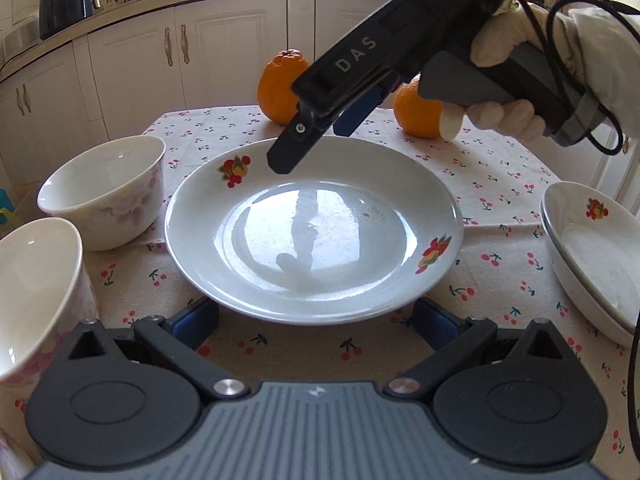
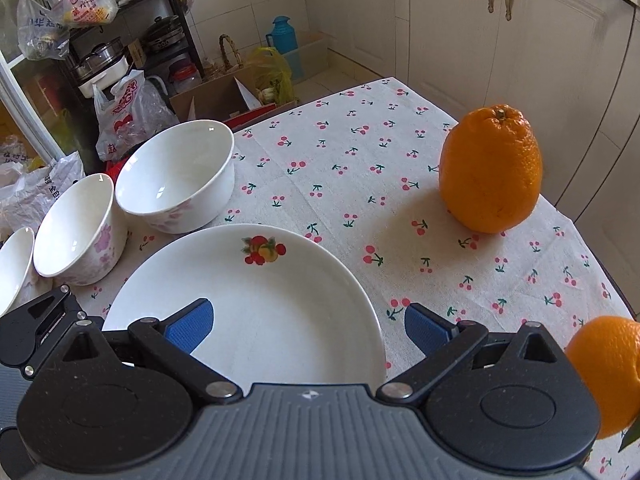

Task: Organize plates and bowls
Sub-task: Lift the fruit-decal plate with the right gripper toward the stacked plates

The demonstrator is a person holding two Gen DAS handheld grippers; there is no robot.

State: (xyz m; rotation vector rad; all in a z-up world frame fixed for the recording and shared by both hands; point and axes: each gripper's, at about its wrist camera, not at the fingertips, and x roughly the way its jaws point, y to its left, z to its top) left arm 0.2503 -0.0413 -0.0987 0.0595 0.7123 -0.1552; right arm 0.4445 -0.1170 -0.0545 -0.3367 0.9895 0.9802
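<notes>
A white plate (image 1: pixel 420 208) with fruit prints lies flat on the cherry-print cloth in the middle of the left wrist view. My left gripper (image 1: pixel 316 320) is open, its blue pads either side of the plate's near rim. My right gripper (image 1: pixel 312 146), held by a gloved hand (image 1: pixel 504 40), hangs open over the plate's far rim. In the right wrist view the right gripper (image 2: pixel 308 328) straddles the rim of the plate (image 2: pixel 248 280), one pad over the plate and one over the cloth. Two bowls (image 1: pixel 104 188) (image 1: pixel 36 288) stand to the left, and stacked plates (image 1: pixel 592 256) to the right.
Two oranges (image 1: pixel 282 84) (image 1: pixel 418 110) sit at the table's far edge. The right wrist view shows three bowls in a row (image 2: pixel 180 176) (image 2: pixel 76 228) (image 2: pixel 14 268) along the table's edge. Cabinets (image 1: pixel 132 52) stand beyond the table, and bags and boxes (image 2: pixel 120 120) on the floor.
</notes>
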